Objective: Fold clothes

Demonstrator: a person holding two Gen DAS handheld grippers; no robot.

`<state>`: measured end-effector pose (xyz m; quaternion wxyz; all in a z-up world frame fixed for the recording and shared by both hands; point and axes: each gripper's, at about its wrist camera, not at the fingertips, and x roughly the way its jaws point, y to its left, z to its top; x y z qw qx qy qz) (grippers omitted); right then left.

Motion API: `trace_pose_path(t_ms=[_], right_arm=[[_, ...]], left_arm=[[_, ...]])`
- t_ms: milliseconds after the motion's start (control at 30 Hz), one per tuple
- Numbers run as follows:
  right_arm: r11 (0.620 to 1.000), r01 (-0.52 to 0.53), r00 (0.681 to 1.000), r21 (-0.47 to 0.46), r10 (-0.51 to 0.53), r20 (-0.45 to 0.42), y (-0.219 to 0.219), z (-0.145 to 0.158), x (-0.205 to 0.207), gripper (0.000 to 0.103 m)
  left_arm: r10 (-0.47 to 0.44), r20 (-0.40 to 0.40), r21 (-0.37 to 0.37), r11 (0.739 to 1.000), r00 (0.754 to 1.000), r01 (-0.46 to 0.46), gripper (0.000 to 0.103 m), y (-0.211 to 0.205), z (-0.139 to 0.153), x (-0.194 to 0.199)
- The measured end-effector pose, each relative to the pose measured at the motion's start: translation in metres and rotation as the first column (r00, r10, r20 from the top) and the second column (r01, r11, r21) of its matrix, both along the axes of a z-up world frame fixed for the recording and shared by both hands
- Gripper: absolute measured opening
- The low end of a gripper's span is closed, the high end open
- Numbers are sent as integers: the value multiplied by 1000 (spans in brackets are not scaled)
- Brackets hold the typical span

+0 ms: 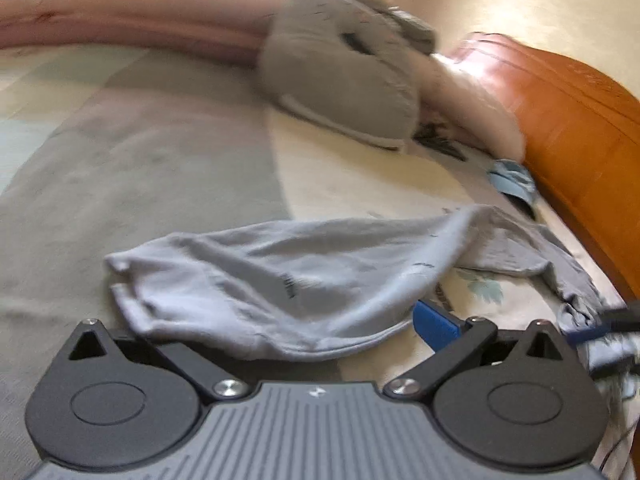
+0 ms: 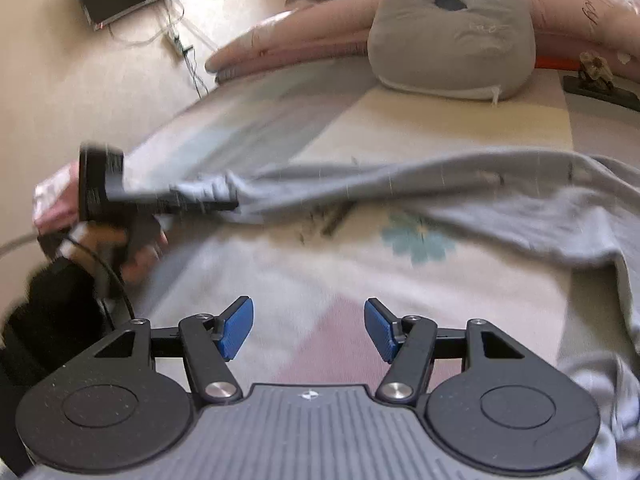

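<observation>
Left hand-held gripper (image 2: 228, 204) pinches soft, rumpled grey garment (image 2: 400, 188).

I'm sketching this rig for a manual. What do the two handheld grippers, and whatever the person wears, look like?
The right gripper has blue ribbed pads on black linkage arms, silver pivot screws, two round black housings and a grey ribbed body with a small white mark. The left gripper matches it. The left hand wears a dark glove; a black cable runs by it.
</observation>
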<state>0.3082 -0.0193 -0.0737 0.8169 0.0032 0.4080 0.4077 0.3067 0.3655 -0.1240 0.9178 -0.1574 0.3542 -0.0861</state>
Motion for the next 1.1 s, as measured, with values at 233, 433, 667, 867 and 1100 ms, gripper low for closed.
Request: trace_pose_path(t_ms=[233, 433, 667, 867, 1100], right_arm=[[998, -26, 1000, -63, 26, 3, 15, -16, -18, 67], [996, -72, 997, -57, 72, -1, 18, -21, -35, 73], [994, -69, 997, -83, 71, 20, 9, -20, -41, 73], [995, -70, 997, -64, 72, 15, 3, -20, -45, 73], [994, -97, 994, -44, 99, 41, 5, -16, -50, 73]], left_arm=[[189, -89, -190, 961, 978, -202, 102, 25, 0, 11], [293, -87, -298, 904, 952, -306, 100, 36, -8, 18], [372, -86, -233, 894, 924, -381, 50, 40, -8, 11], [367, -120, -45, 926, 923, -374, 13, 36, 2, 16], [322, -33, 178, 933, 946, -312, 8, 19, 35, 33]])
